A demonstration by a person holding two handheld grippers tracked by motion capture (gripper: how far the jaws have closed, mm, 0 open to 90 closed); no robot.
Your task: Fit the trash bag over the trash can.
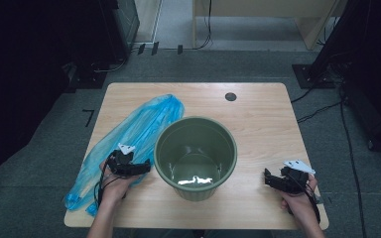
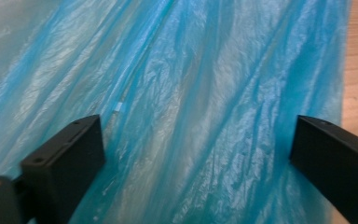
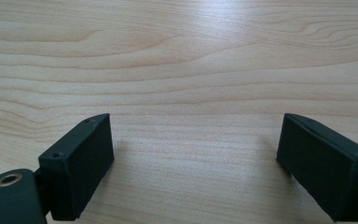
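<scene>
High view: green bin (image 1: 195, 156) upright mid-bench (image 1: 258, 124). Left of bin, blue plastic bag (image 1: 129, 136) spread flat on wood. Left gripper (image 1: 144, 167) held low over bag's near part, tips pointing at bin, forearm rising from bottom edge. Right gripper (image 1: 268, 178) well right of bin, level, tips pointing at it.

Left gripper view: fingers (image 2: 65, 163) spread wide above crinkled bag (image 2: 191, 102), gripping nothing.

Right gripper view: fingers (image 3: 81, 163) wide apart over bare wood (image 3: 191, 70), empty.

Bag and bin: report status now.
Left gripper open over the blue bag, not gripping. Right gripper open over bare table. Bag flat left of the green bin. Nothing in the way.
</scene>
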